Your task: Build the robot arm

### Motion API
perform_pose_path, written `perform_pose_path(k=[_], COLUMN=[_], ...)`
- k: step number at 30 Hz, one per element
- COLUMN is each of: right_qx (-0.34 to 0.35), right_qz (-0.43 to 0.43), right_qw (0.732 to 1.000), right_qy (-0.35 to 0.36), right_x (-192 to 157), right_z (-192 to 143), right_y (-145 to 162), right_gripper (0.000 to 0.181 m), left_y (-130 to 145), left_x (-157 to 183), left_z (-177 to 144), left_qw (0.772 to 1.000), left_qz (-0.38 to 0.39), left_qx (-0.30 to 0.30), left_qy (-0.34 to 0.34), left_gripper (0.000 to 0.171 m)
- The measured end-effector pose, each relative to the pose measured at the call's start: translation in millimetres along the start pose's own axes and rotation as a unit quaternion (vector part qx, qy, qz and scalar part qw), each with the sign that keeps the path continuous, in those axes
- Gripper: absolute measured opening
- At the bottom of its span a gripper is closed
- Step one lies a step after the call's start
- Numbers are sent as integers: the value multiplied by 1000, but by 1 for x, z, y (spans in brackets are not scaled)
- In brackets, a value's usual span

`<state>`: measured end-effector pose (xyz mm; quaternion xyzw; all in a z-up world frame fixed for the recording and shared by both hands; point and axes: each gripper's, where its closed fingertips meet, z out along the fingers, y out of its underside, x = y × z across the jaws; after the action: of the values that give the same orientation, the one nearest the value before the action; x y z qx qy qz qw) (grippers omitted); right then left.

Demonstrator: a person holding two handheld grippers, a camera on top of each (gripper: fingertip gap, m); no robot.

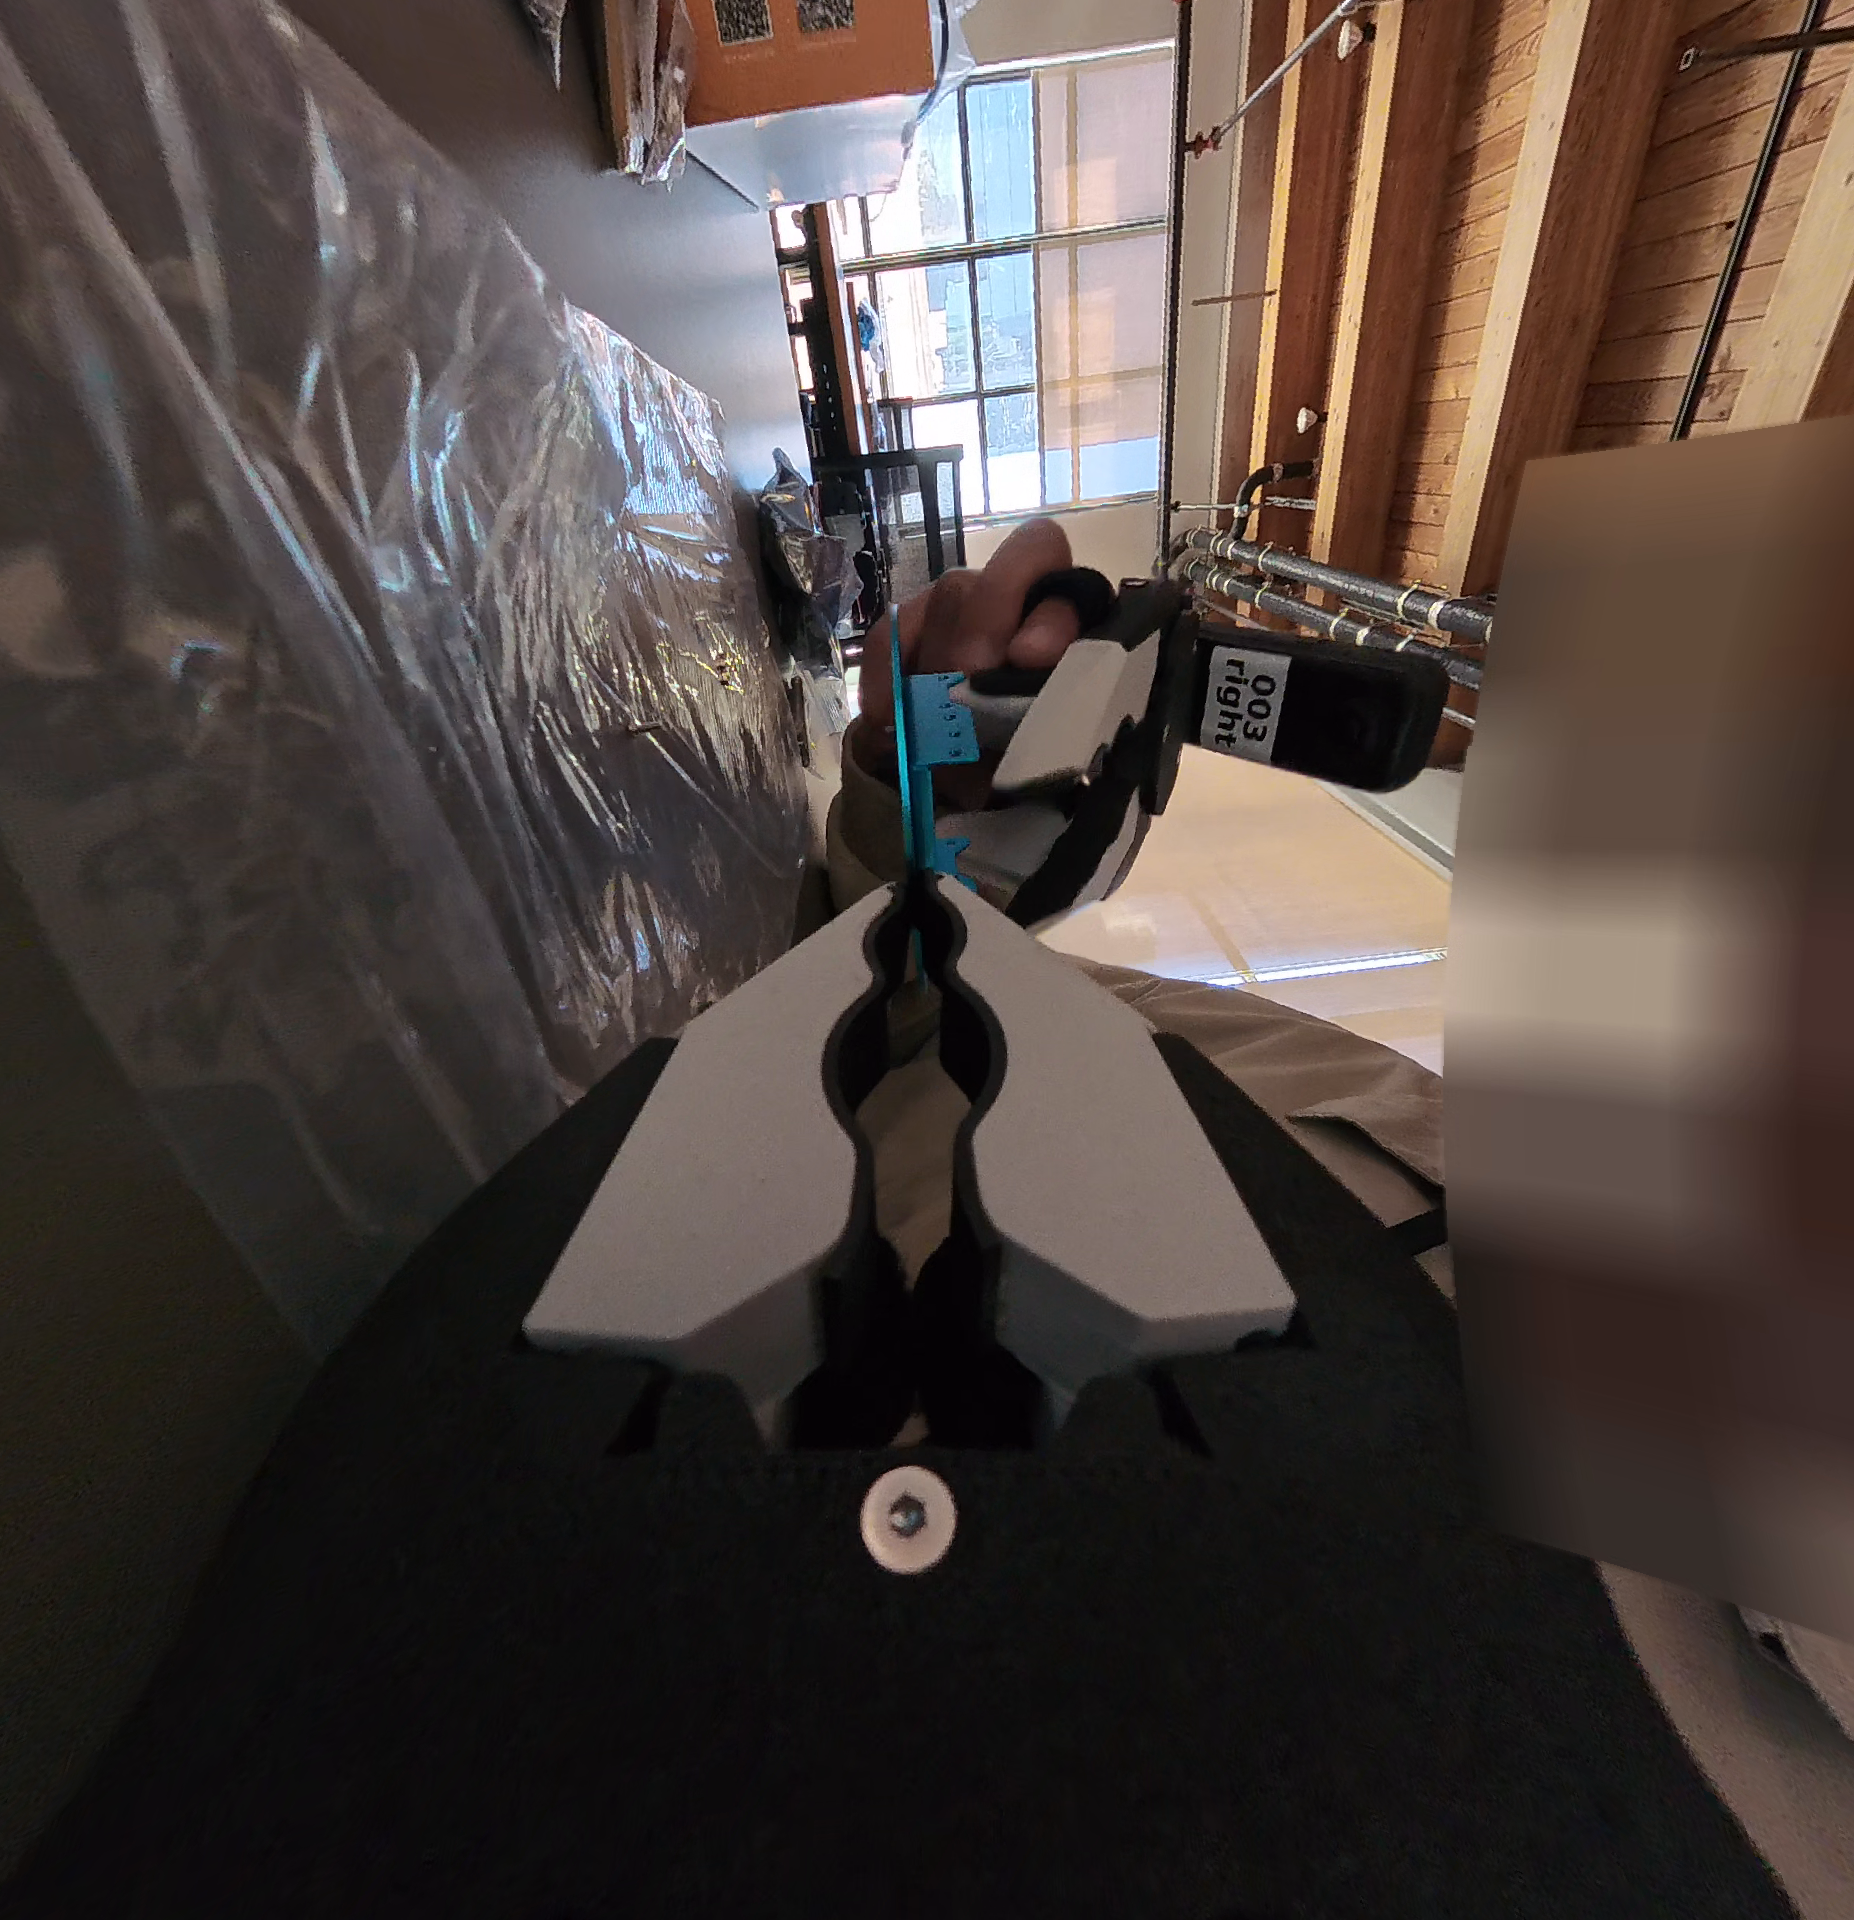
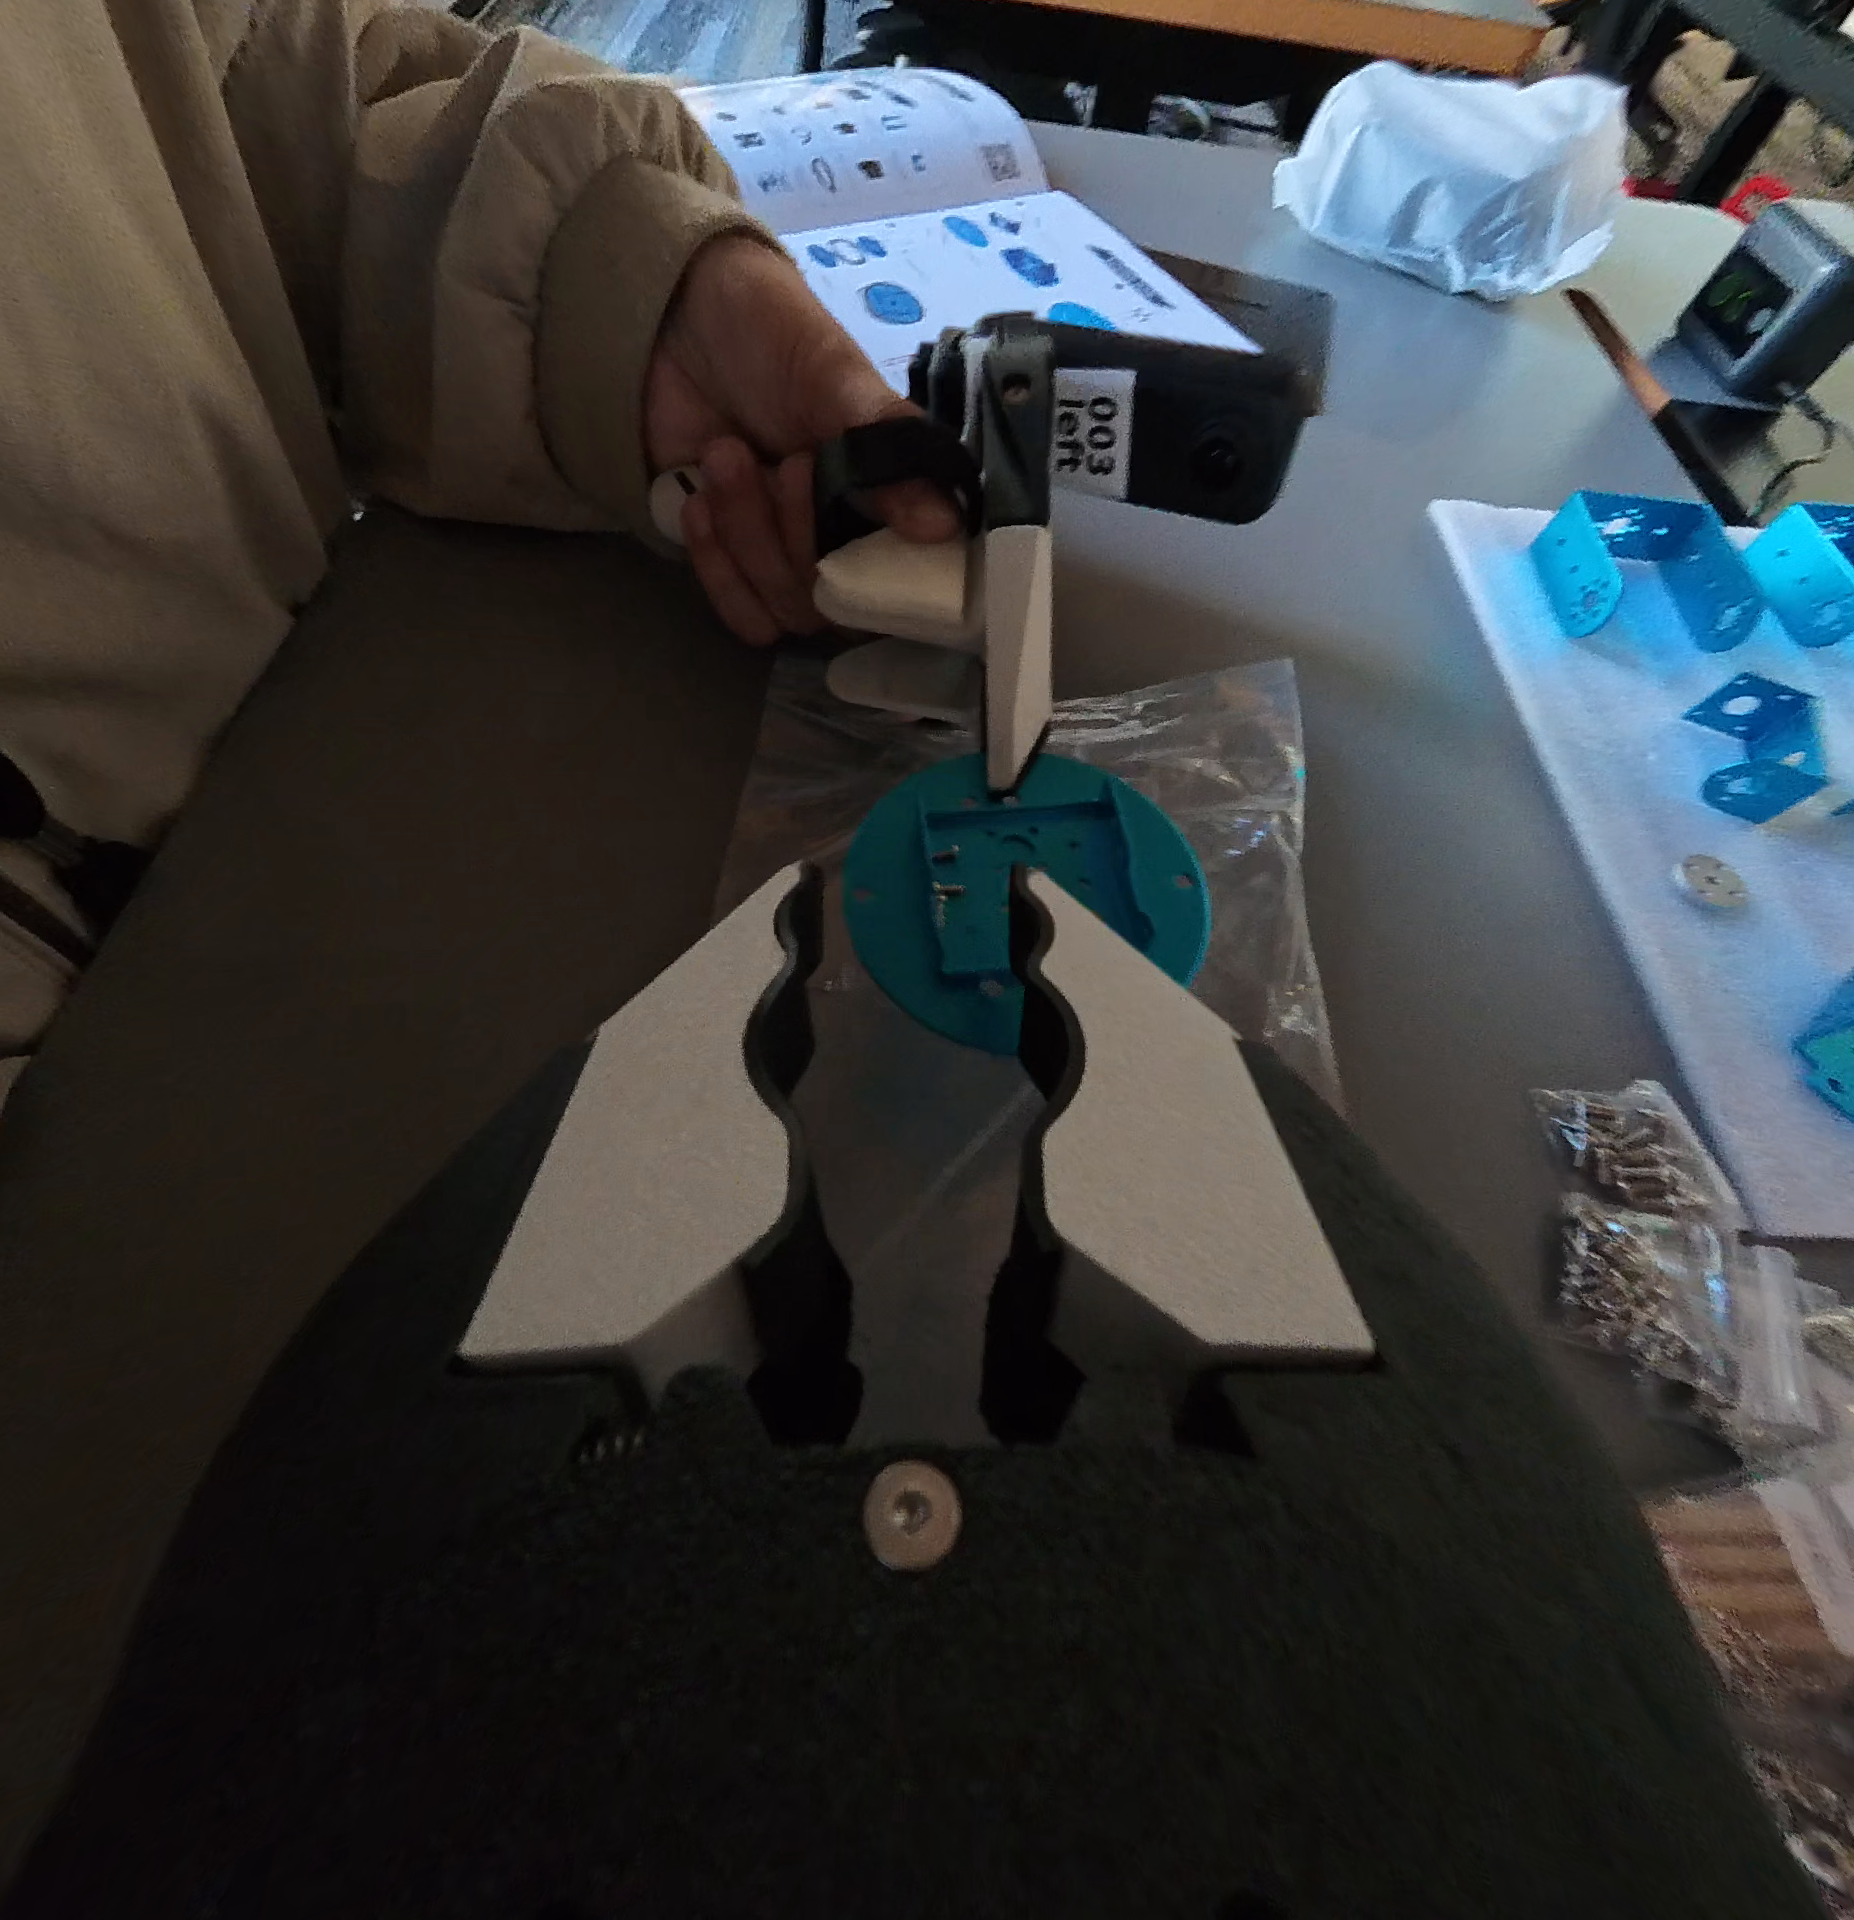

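A round teal metal disc (image 2: 1016,1013) carries a perforated blue bracket (image 2: 1006,883) on its face. It hangs upright above a clear plastic bag (image 2: 1214,769), pinched at its rim by the left gripper (image 1: 921,883).

On the grey table (image 2: 1422,436) I see an open instruction booklet (image 2: 944,197) at the far edge, a crumpled white bag (image 2: 1453,177) to its right, a white foam sheet (image 2: 1629,883) bearing blue brackets (image 2: 1681,582), and screw bags (image 2: 1640,1247) nearer me.

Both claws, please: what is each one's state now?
Left claw: shut on the teal disc assembly, at its edge.
Right claw: open, holding nothing.
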<state>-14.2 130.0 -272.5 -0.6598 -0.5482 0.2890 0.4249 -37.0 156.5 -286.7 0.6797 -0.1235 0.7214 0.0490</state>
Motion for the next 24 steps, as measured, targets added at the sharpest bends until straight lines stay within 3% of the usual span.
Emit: perform_pose_path(k=[2, 4, 7, 13, 24], right_qx=[-5, 11, 50, 17, 13], right_qz=[5, 21, 54, 26, 27], right_qw=[1000, 999, 997, 999, 996], right_qy=[22, 40, 14, 45, 89], right_x=[11, 21, 20, 24, 29], right_z=[-4, -7, -2, 10, 9], right_y=[3, 2, 3, 13, 9], right_gripper=[38, 57, 66, 46, 48], left_y=[0, 0, 1, 3, -2], left_x=[1, 1, 2, 2, 2], left_z=[-1, -1, 0, 1, 1], left_qw=[1000, 1000, 1000, 1000, 1000], left_qz=[0, -2, -2, 5, 8], left_qx=[1, -1, -3, -3, 15], left_qy=[2, 6, 9, 4, 0], left_gripper=[0, 0, 0, 0, 0])
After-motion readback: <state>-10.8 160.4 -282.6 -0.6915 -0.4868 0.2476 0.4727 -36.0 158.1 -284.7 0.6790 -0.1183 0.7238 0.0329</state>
